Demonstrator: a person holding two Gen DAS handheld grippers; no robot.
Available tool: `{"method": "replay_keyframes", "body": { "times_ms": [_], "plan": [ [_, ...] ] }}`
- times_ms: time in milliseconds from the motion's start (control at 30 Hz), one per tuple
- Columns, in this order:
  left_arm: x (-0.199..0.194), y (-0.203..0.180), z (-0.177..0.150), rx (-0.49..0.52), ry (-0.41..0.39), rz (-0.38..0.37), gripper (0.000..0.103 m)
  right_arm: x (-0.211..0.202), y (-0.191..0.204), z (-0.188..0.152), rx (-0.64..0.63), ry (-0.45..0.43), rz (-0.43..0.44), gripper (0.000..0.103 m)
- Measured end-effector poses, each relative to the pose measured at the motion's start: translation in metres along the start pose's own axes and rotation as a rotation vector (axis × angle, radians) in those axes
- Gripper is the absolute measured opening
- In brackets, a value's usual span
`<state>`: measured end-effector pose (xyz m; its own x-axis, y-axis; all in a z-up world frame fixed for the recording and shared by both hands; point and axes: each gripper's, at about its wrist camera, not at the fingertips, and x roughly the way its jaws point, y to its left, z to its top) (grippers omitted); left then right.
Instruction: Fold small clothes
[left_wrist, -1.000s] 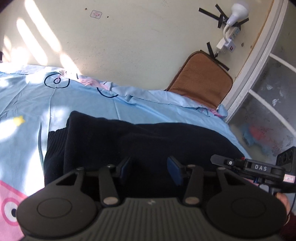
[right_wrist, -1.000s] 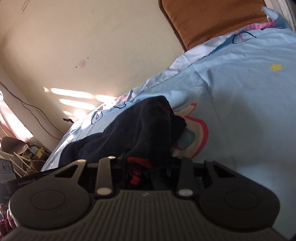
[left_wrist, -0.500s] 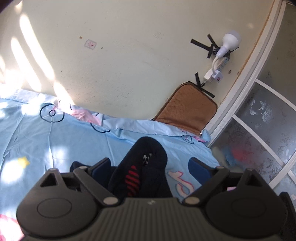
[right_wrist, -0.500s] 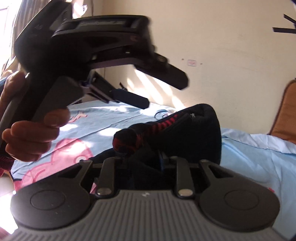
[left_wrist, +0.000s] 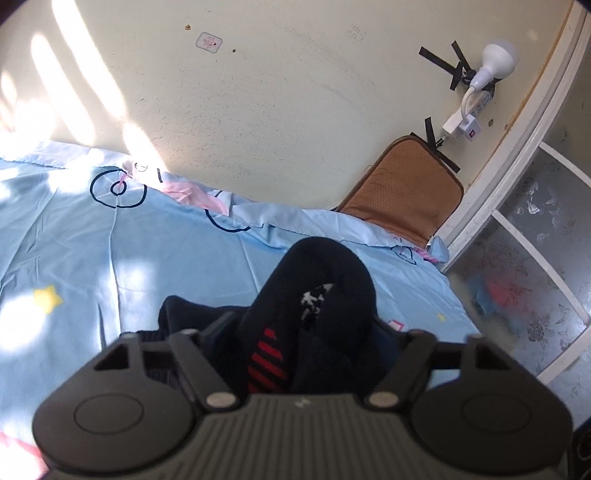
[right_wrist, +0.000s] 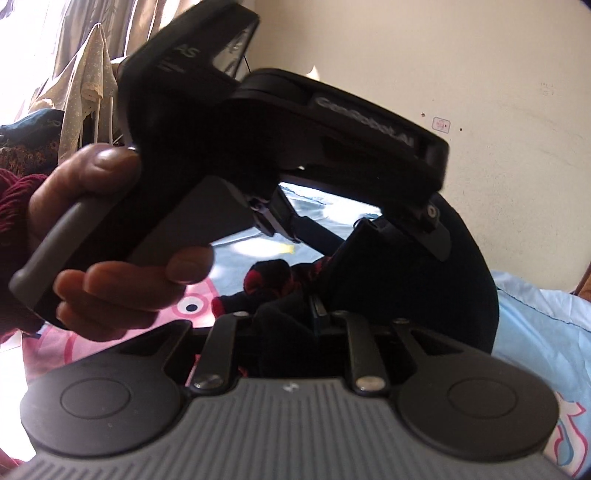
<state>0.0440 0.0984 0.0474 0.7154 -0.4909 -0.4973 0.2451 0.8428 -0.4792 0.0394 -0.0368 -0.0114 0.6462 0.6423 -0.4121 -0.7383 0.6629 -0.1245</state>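
A black knitted garment (left_wrist: 325, 266) with red stripes and a white mark stands bunched up between my left gripper's (left_wrist: 306, 328) fingers. The jaws are closing, and both pads touch its sides. In the right wrist view the same garment (right_wrist: 469, 280) bulges at the right. My right gripper (right_wrist: 295, 317) is shut on a fold of it, with its jaws still tightening. A hand (right_wrist: 110, 221) in a dark red sleeve holds the left gripper's handle just above and across the right one. The rest of the garment lies on the blue sheet (left_wrist: 147, 258).
The bed sheet is light blue with pink cartoon prints and runs to a cream wall. A brown cushion (left_wrist: 402, 184) leans in the far corner under a taped lamp and power strip (left_wrist: 495, 62). A frosted glass door (left_wrist: 535, 277) stands at the right. Clothes hang on a rack (right_wrist: 85, 85) at the left.
The garment lay spread flat before and is now bunched up. My left gripper opened wide around the bundle, then narrowed onto it. My right gripper rolled and now faces the left one.
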Motion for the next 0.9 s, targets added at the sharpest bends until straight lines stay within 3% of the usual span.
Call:
{"method": "replay_keyframes", "body": {
  "times_ms": [33,133,233,300,400,467,533,667,767,900],
  "plan": [
    [0.003,0.0,0.002,-0.017,0.009,-0.008,0.045,-0.003,-0.001,0.0,-0.007,-0.01,-0.012,0.022],
    [-0.011,-0.002,0.006,-0.046,-0.022,-0.029,0.035,-0.018,-0.005,0.006,-0.01,-0.049,-0.023,0.021],
    [-0.044,0.009,0.004,-0.112,-0.097,-0.056,0.035,-0.034,0.0,0.012,-0.032,-0.111,0.024,0.021],
    [-0.057,0.035,-0.006,-0.228,-0.122,-0.077,0.036,-0.035,0.008,0.008,-0.068,-0.123,0.065,0.021],
    [-0.043,0.08,-0.031,-0.417,-0.08,-0.067,0.042,-0.008,0.015,-0.009,-0.085,-0.027,0.1,0.021],
    [-0.035,0.101,-0.043,-0.508,-0.104,-0.127,0.048,0.007,0.011,-0.023,-0.067,-0.01,0.114,0.022],
    [-0.034,0.102,-0.041,-0.509,-0.107,-0.13,0.05,0.001,0.005,-0.021,-0.052,-0.015,0.129,0.025],
    [-0.031,0.089,-0.035,-0.42,-0.118,-0.054,0.062,-0.037,-0.033,-0.01,0.061,-0.095,0.237,0.034],
    [-0.029,0.096,-0.04,-0.452,-0.123,-0.077,0.067,-0.06,-0.075,0.0,0.192,-0.174,0.169,0.037],
    [-0.03,0.098,-0.043,-0.457,-0.131,-0.083,0.069,-0.043,-0.119,0.013,0.362,-0.154,0.065,0.037]
  ]
}}
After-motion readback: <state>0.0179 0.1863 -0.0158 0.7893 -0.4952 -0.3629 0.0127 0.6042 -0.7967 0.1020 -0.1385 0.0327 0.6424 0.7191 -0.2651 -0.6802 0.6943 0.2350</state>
